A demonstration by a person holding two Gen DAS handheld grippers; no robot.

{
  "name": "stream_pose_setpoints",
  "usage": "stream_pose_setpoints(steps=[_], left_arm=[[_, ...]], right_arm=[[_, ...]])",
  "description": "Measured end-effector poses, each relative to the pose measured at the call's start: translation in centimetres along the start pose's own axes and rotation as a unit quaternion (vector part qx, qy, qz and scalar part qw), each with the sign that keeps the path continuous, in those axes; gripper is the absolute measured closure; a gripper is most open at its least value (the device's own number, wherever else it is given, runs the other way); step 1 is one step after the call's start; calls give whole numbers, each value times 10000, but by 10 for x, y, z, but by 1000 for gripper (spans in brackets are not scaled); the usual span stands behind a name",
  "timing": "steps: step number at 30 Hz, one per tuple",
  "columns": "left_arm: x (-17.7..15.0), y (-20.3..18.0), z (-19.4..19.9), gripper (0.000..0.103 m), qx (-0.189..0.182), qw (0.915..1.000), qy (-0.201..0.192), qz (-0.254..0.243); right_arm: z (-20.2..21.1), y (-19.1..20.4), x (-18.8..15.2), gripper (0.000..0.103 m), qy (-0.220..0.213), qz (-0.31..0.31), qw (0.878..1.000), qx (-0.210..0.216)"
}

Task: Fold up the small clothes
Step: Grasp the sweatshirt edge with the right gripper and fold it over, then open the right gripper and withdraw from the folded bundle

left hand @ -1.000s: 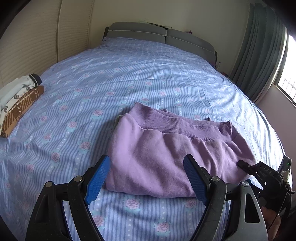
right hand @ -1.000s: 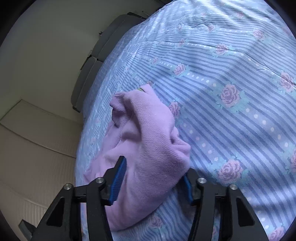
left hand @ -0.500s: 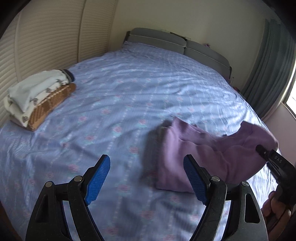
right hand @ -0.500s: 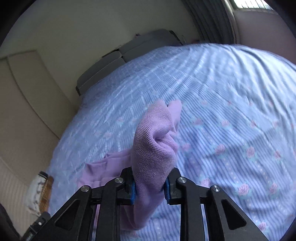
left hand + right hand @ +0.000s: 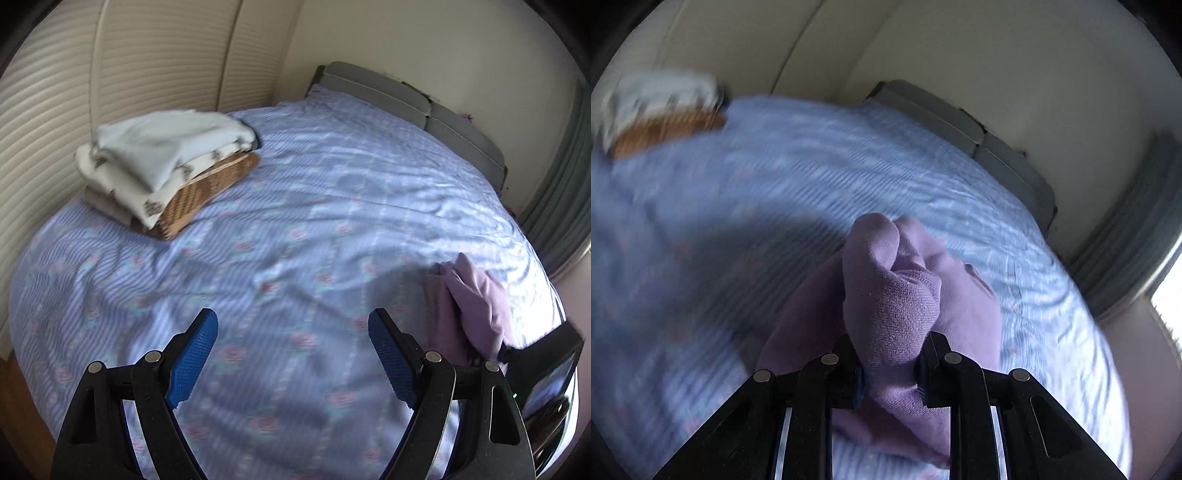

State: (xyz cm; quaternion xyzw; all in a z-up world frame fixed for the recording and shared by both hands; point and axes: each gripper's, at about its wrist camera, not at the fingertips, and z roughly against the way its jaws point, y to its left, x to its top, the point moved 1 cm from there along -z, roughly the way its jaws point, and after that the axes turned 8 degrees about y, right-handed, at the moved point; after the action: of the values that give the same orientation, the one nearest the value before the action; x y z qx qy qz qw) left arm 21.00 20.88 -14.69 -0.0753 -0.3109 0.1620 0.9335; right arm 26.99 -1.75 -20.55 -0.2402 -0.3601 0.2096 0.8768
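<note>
Right tongs clamped on purple garment, lifted off bed. Left tongs wide apart, empty.

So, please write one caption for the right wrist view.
Right gripper clamps the purple garment above the bed.

A bed in blue rose-print sheet fills the view. Grey headboard stands at its far end; curtains, seemingly grey-green, hang right of the bed.
</note>
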Motion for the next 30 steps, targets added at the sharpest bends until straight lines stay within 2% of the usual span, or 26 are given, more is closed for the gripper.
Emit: stream_pose_setpoints(steps=[6,12,15,18,21,25,30], left_arm=[[-8,19,-11,19,-40,9998,166,100],[-9,19,-7,19,-129,9997,167,101],[-6,12,-3,19,-196,9997,128,11],[-3,1,-2,19,-263,9995,130,-92],[0,-17,-5,19,-356,9989,163,-249],[2,-49,-12,19,-547,9970,248,-484],[4,-109,-25,19,-779,9920,321,-940]], right_arm=[[-11,29,-19,80,92,508,9981,-336],[-4,19,-14,73,103,363,9987,-346],[10,8,-16,68,40,84,9999,-66],[29,-8,-26,55,-134,-273,9991,291],[45,-27,-36,54,-294,-642,9956,618],[47,-62,-51,54,-306,-1335,9844,1102],[27,-106,-79,54,-49,-2275,9627,1462]])
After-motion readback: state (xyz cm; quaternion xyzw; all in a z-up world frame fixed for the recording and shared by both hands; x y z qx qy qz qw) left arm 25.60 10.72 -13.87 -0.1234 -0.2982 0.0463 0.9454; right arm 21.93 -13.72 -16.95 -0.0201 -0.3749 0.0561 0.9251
